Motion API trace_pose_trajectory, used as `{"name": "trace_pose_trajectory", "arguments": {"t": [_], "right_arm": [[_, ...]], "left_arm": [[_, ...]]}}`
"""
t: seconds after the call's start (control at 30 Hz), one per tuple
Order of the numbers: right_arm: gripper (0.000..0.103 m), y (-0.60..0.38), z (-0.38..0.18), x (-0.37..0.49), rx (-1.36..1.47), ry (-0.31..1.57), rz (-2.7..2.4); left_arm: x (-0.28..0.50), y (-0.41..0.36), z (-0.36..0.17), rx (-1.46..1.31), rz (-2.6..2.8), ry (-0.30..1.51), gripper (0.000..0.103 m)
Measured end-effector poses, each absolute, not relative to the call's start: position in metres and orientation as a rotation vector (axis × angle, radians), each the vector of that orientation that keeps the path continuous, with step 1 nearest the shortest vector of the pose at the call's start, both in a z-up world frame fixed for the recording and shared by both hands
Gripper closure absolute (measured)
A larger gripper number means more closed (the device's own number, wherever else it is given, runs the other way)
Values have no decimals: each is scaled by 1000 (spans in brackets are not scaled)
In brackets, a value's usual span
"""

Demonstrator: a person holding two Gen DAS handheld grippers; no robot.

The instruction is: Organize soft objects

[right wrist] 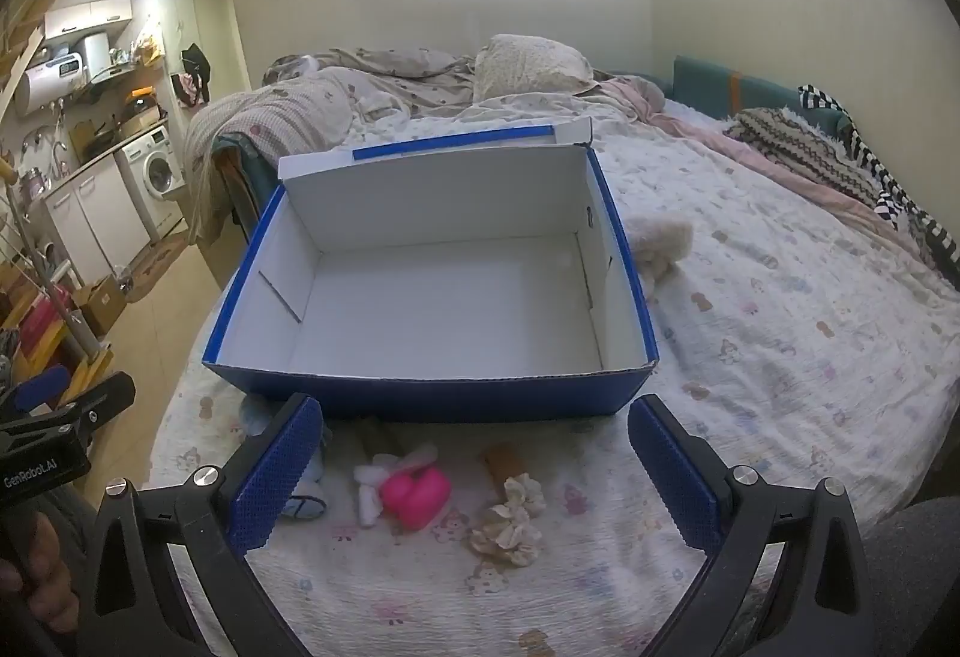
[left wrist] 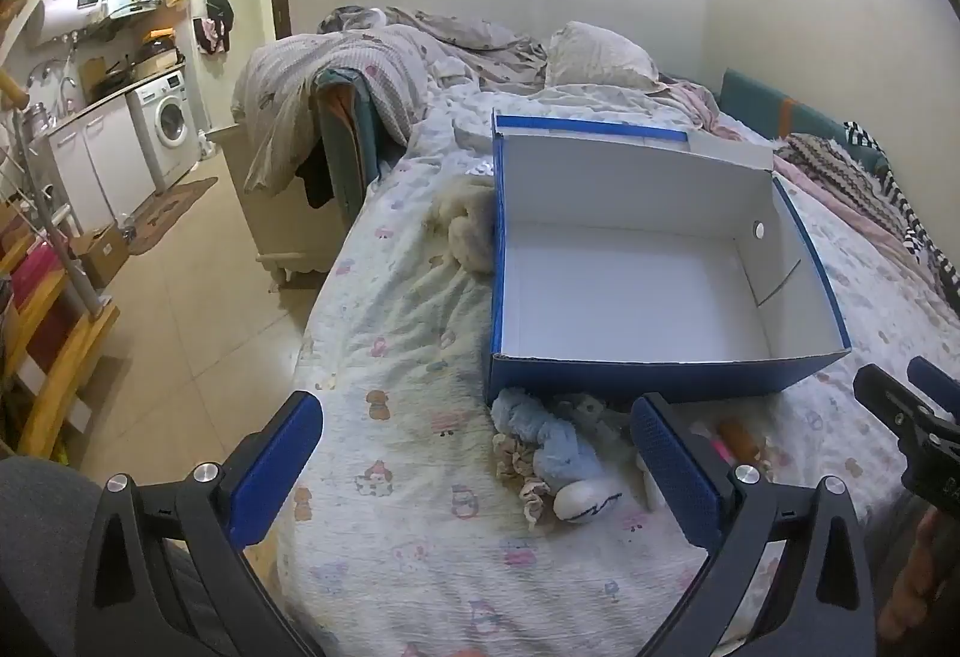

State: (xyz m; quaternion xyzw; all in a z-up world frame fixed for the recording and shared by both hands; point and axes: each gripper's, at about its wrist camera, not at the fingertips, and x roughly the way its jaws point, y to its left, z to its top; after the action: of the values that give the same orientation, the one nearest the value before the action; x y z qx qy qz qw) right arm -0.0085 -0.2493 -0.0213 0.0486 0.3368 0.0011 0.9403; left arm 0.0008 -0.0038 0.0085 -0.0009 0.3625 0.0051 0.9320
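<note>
An empty blue cardboard box [left wrist: 660, 375] with a white inside and its lid flapped back lies on the bed. Against its near wall lie small soft items: a light blue plush [left wrist: 558, 441], a beige scrunchie [left wrist: 522, 468] and a white piece [left wrist: 585, 501]. My left gripper [left wrist: 474, 471] hangs open above them, holding nothing. In the right wrist view, a pink plush [right wrist: 417, 495], a beige scrunchie [right wrist: 510, 528] and a brown item [right wrist: 504, 459] lie before the box [right wrist: 450, 399]. My right gripper [right wrist: 474, 471] is open over them. A cream fluffy plush [right wrist: 660, 243] rests beside the box.
The bed sheet [left wrist: 420, 549] has a cartoon print; rumpled quilts and a pillow [left wrist: 594, 54] lie at the far end. Striped and knitted cloths [right wrist: 804, 147] line the right side. Left of the bed is tiled floor [left wrist: 198, 309], a washing machine [left wrist: 171, 123] and yellow shelving.
</note>
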Motion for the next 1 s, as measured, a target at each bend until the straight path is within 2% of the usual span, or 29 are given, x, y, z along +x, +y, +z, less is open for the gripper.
{"name": "trace_pose_trajectory", "arguments": {"t": [1.0], "right_arm": [[0,-247,-21,-9,93,685,1]], "left_arm": [[-4,-5,7,5,8,729,0]]}}
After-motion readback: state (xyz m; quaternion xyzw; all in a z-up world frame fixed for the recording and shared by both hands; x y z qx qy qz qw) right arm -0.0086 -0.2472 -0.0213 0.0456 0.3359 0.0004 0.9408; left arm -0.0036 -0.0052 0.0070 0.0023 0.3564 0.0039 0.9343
